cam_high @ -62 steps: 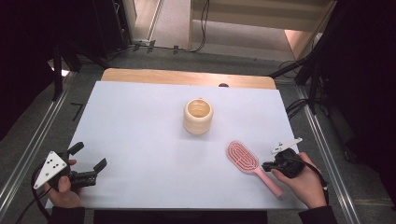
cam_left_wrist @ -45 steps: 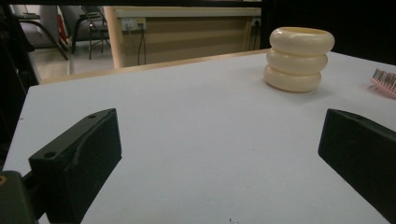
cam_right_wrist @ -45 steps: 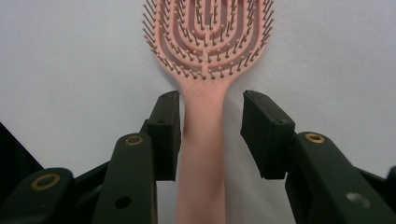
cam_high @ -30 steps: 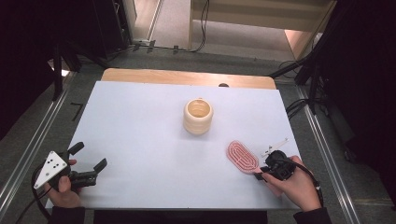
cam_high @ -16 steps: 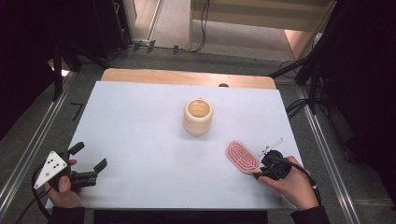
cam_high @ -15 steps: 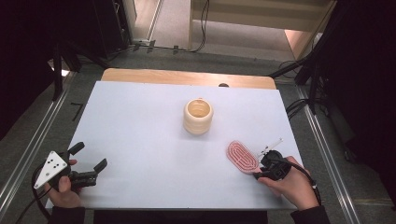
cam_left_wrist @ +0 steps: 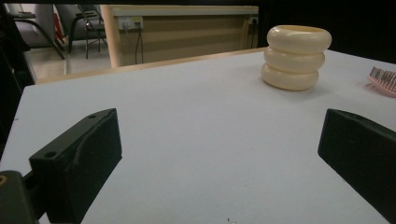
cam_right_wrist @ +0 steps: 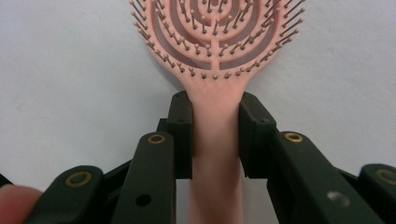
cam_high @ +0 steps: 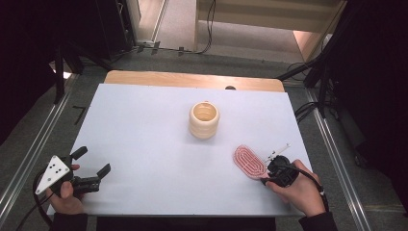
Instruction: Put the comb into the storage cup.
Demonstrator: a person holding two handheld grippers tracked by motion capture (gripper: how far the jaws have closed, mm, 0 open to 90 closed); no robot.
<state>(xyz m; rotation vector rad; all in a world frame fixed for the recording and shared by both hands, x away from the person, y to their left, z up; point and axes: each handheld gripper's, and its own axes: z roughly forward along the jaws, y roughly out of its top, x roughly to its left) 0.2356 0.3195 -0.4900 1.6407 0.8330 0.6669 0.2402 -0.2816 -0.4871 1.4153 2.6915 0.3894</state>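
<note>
Since the earlier frames the pink hairbrush (cam_high: 249,162) has shifted: approx 2 s back it lay slanted w/ handle free toward lower right of the high view; the right gripper (cam_high: 275,169) has since come onto the handle, and the brush head now sits slightly further left and lower. Left side unchanged.

Hairbrush: lower right of high view, flat on the white table (cam_high: 144,139), bristles up, head pointing upper left. In the right gripper view the brush (cam_right_wrist: 215,56) head fills the top centre, handle running down the middle of the frame.

Right gripper (cam_right_wrist: 215,135): jaws pinching the hairbrush handle just below the head, one pad on each side, both touching the pink plastic. Right hand (cam_high: 300,190) behind it at lower right corner.

Cream ribbed cup (cam_high: 204,119): upright, centre of high view, well apart from the brush, up and to the left of it. In left gripper view the cup (cam_left_wrist: 296,57) stands upper right, w/ brush bristles (cam_left_wrist: 384,80) at the right edge.

Left gripper (cam_high: 91,169): lower left of high view, jaws spread wide, nothing between them, resting over the table edge. Left hand (cam_high: 65,195) grips its body.
</note>
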